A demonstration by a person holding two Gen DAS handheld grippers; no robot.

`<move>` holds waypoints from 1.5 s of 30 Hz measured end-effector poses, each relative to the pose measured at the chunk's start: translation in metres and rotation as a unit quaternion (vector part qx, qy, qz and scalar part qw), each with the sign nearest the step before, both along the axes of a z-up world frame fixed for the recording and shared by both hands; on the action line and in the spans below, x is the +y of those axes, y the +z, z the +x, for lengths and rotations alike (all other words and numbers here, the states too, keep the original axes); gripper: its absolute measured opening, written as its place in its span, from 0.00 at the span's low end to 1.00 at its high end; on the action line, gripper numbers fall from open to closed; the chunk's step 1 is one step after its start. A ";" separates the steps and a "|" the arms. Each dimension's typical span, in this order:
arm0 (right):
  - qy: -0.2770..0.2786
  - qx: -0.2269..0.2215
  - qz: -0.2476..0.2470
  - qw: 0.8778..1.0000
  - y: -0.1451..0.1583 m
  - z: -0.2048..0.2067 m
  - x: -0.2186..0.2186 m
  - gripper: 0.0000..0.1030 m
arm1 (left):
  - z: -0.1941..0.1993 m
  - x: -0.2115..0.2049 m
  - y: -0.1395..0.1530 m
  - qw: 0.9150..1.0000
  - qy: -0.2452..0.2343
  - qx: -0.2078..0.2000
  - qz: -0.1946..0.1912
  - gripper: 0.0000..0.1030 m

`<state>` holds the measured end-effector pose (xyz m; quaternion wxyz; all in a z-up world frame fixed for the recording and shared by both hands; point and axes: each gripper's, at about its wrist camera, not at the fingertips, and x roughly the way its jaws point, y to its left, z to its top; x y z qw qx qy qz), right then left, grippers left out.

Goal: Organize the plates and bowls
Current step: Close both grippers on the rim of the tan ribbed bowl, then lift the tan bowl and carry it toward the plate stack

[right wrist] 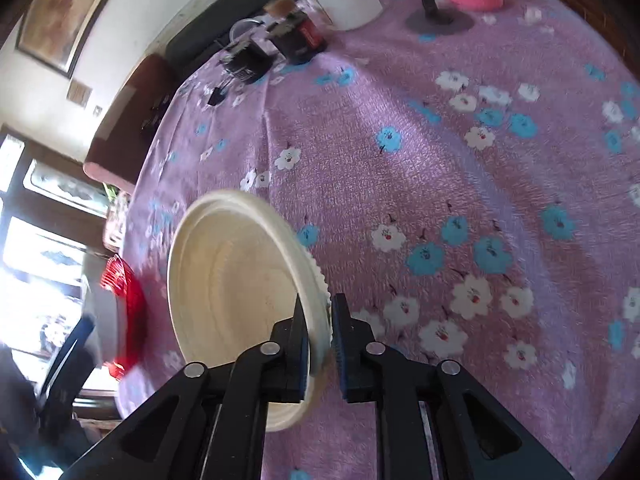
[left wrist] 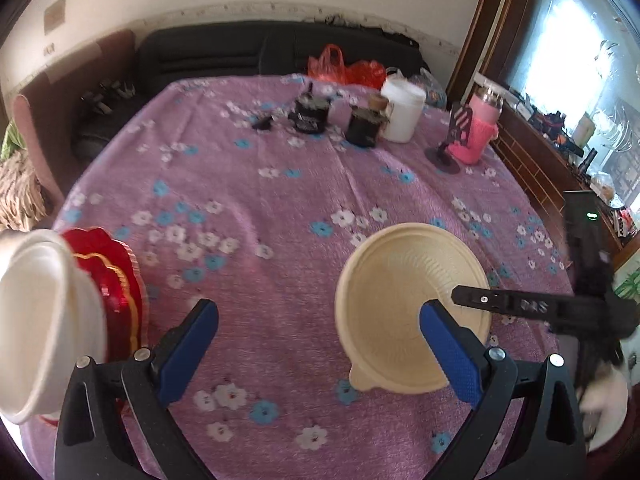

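Observation:
A cream bowl (left wrist: 404, 304) hangs tilted above the purple flowered tablecloth (left wrist: 280, 200). My right gripper (right wrist: 320, 312) is shut on the rim of the cream bowl (right wrist: 232, 280); one of its fingers (left wrist: 500, 300) reaches in from the right in the left wrist view. My left gripper (left wrist: 320, 320) is open and empty, its right blue pad (left wrist: 448, 348) in front of the bowl. At the left table edge a white bowl (left wrist: 44, 320) sits against red scalloped plates (left wrist: 116, 280). The red plates (right wrist: 128, 304) also show in the right wrist view.
At the far side of the table stand a white container (left wrist: 402, 110), two dark jars (left wrist: 312, 114), a pink cup (left wrist: 478, 128) and a small black stand (left wrist: 450, 148). A red plastic bag (left wrist: 344, 66) lies on the dark sofa (left wrist: 240, 52) behind. A cabinet (left wrist: 560, 152) stands right.

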<state>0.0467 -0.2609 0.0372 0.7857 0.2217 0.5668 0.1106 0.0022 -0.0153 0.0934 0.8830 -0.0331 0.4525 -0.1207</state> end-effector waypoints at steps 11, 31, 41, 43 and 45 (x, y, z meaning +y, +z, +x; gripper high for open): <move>-0.001 -0.063 -0.053 0.997 0.013 -0.026 0.003 0.47 | 0.035 -0.003 -0.049 0.997 0.021 0.076 -0.026 0.86; -0.001 -0.065 -0.074 0.995 -0.002 -0.032 0.024 0.18 | 0.023 -0.043 -0.065 0.997 -0.019 0.075 0.025 0.17; 0.011 -0.097 -0.075 0.992 0.016 -0.049 0.040 0.18 | -0.014 -0.027 -0.031 0.999 -0.005 0.015 0.037 0.17; 0.015 -0.105 -0.075 0.992 0.022 -0.053 0.044 0.18 | -0.022 -0.023 -0.024 0.999 -0.002 0.004 0.038 0.17; 0.022 -0.130 -0.082 0.988 0.026 -0.057 0.048 0.18 | -0.028 -0.019 -0.018 0.999 0.001 -0.005 0.038 0.17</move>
